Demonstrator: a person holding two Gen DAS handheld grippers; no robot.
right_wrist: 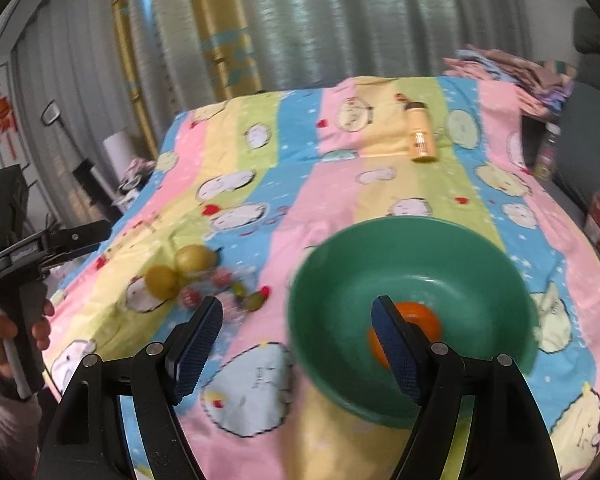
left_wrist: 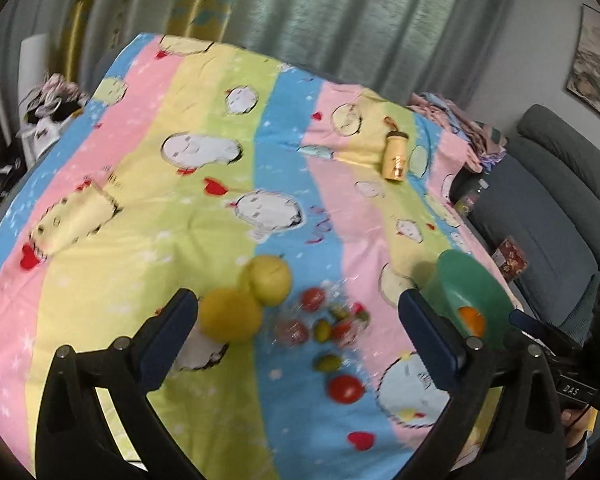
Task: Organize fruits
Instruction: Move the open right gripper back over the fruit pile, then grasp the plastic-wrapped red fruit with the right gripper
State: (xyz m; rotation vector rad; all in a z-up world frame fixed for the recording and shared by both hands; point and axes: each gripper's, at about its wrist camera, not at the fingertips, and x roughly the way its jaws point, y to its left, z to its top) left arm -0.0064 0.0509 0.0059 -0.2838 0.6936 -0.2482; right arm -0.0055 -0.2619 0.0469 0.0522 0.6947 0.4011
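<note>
A green bowl [right_wrist: 412, 264] sits on the striped cartoon cloth and holds one orange fruit [right_wrist: 424, 320]. In the left wrist view the bowl [left_wrist: 474, 280] is at the right. Two yellow fruits [left_wrist: 230, 314] [left_wrist: 270, 284] lie beside several small red tomatoes [left_wrist: 345, 389] and green olives [left_wrist: 327, 363]. My left gripper [left_wrist: 296, 320] is open and empty above this pile. My right gripper [right_wrist: 298, 328] is open and empty, its right finger over the bowl. The fruit pile also shows in the right wrist view [right_wrist: 192, 272].
A yellow bottle [left_wrist: 396, 156] lies on its side at the far right of the cloth. A grey sofa [left_wrist: 548, 200] stands to the right with a small box on it. Folded cloths [right_wrist: 512, 72] lie at the far corner. Curtains hang behind.
</note>
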